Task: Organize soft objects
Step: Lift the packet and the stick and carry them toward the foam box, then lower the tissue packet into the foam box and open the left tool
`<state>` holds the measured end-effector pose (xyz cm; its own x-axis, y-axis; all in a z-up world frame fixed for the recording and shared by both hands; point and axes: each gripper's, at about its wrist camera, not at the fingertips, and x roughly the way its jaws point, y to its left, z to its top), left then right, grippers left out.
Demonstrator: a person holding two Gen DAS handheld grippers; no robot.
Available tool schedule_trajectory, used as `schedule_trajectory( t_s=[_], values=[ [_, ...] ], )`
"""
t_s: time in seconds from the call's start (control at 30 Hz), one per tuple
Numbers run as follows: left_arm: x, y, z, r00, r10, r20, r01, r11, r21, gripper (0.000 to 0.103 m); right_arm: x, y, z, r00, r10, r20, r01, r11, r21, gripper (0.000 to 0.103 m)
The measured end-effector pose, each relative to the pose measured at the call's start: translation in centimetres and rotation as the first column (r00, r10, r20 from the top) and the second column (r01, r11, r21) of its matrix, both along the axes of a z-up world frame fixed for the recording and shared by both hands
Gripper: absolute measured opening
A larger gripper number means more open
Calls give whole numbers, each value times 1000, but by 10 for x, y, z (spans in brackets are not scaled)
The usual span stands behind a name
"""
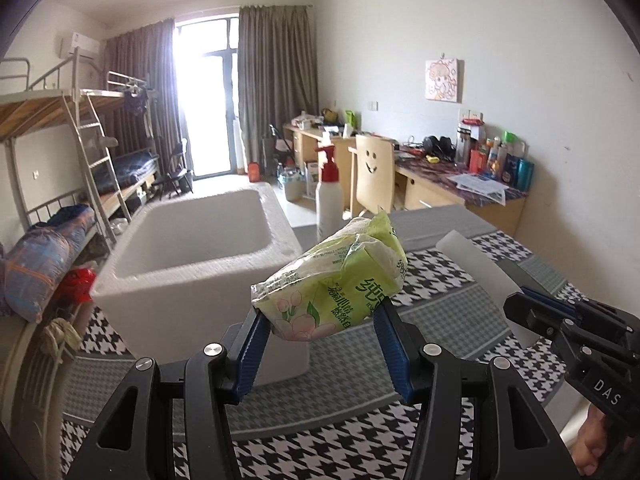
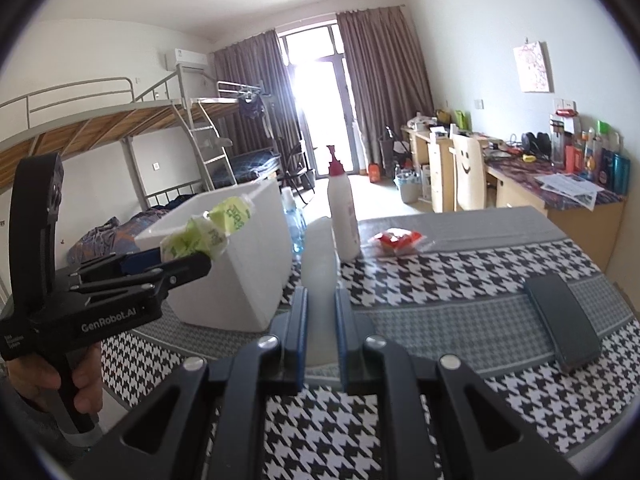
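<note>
Transfer step. A green tissue pack (image 1: 336, 280) is clamped in the half-open left gripper (image 1: 320, 320), the foam box (image 1: 192, 248) at ten o'clock. A white slab (image 2: 320, 280) is pinched in the nearly closed right gripper (image 2: 320, 316). Release over the box is probably required next.

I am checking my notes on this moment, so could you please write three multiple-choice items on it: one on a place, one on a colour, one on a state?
1. Where does the white pump bottle stand?
A. inside the foam box
B. on the table beside the foam box
C. on the desk

2. What colour is the tissue pack's wrapper?
A. green
B. red
C. blue

3. What does the right gripper hold?
A. nothing
B. the dark case
C. a pale translucent piece

Key: 1 B, it stands on the cloth right of the foam box; 2 A, green wrapper between the left gripper's fingers; 3 C, its fingers pinch the pale piece.
</note>
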<state>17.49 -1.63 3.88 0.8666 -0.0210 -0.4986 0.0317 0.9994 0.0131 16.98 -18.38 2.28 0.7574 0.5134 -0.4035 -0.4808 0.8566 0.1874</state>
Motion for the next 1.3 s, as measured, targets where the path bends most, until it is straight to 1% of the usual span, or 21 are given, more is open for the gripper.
schedule_trajectory(
  t_s=[0.17,0.5,0.77,0.97,1.17,1.3],
  values=[
    [4,5,7,1000,23,16,-23,1000,8,55,6,9,8,999,32,11,-32,999,3,16],
    [5,18,23,996,63,61,-63,998,-2,55,15,29,23,994,97,41,-98,995,26,16],
    [10,29,39,988,107,107,-109,994,8,55,19,42,34,990,128,52,-129,991,33,16],
    [18,40,43,980,154,129,-158,987,16,55,22,50,44,987,145,66,-148,988,46,16],
    [32,52,42,974,193,118,-195,981,5,55,27,60,48,984,167,68,-170,984,50,16],
    [44,59,38,974,207,89,-207,978,-8,55,32,66,50,982,179,65,-182,982,52,16]
  ],
)
